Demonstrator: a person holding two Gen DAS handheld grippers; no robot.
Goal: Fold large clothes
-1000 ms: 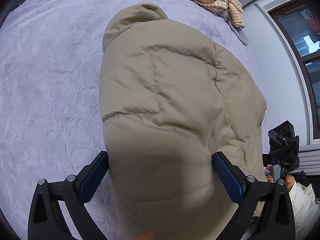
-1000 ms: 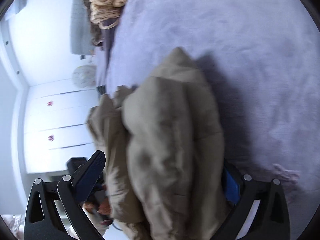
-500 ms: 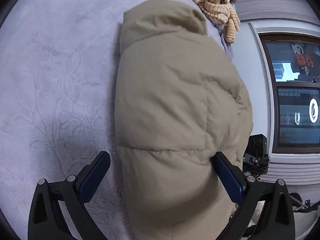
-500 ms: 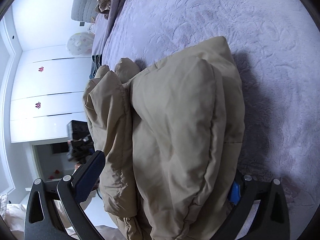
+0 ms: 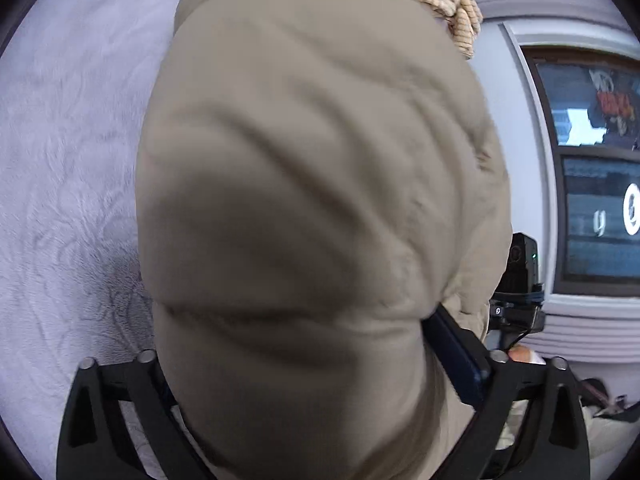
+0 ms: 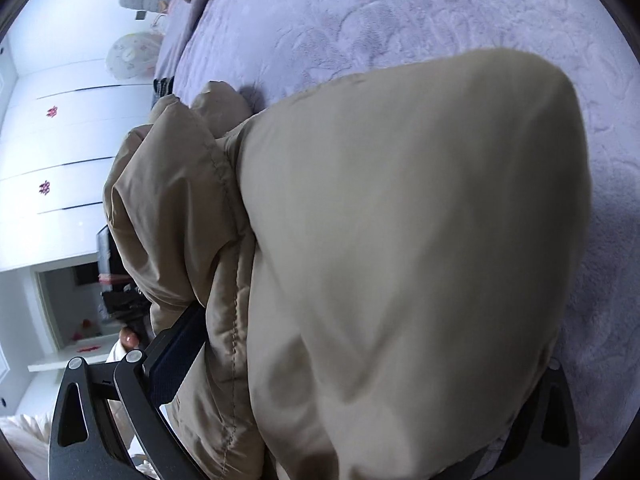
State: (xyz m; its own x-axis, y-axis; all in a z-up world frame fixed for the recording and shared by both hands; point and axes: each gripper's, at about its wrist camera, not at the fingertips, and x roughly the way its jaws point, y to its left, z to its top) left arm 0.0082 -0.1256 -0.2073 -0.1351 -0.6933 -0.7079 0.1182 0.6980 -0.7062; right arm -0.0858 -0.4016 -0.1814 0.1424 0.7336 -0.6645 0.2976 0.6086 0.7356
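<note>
The padded coat [image 5: 320, 200] hides the pads — left hand-held gripper [image 5: 304, 360] closing round it, right's [image 6: 360, 360] grip perhaps unreadable.

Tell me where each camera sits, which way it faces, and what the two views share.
Left wrist: on the left gripper, looking down along its closing fingers, folded beige puffer jacket between them; fingertip beside its right finger.
Right wrist: on the right gripper, facing the jacket; fingertip lower left.
Shared: jacket, lilac bedspread.
</note>
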